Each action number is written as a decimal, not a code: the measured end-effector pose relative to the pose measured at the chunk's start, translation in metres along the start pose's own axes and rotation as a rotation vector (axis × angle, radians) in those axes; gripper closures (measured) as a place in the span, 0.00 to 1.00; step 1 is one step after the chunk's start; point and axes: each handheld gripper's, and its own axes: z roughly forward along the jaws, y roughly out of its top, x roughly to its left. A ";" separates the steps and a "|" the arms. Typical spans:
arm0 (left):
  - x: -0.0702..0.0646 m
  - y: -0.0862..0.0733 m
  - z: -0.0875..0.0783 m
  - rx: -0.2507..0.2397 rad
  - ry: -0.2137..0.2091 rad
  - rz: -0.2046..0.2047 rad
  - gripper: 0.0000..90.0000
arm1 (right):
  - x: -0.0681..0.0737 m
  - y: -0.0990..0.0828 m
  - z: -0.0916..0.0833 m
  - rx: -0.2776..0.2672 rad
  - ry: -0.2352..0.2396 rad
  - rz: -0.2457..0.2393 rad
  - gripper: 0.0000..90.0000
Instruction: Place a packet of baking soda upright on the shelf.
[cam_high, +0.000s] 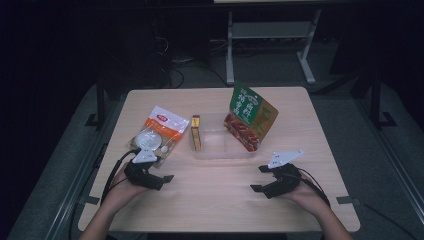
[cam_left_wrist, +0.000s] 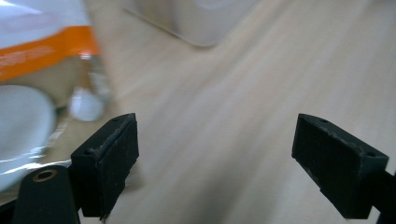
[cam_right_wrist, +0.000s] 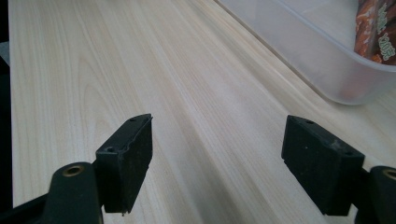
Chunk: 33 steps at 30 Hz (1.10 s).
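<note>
Both hands (cam_high: 125, 187) low, jaws apart

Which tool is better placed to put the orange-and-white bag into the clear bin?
Left. The left tool is open beside the orange-and-white bag; the right tool sits across the table, beyond the clear bin.
</note>
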 end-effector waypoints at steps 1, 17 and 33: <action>0.004 0.001 -0.001 -0.001 0.013 0.003 0.16 | 0.000 0.000 0.000 -0.004 0.004 -0.001 0.27; 0.077 0.015 -0.008 -0.046 0.144 -0.141 0.16 | 0.001 0.000 -0.002 -0.034 0.023 -0.007 0.26; 0.144 0.005 0.019 -0.014 0.193 -0.269 0.16 | 0.001 -0.002 -0.003 -0.037 0.024 -0.010 0.26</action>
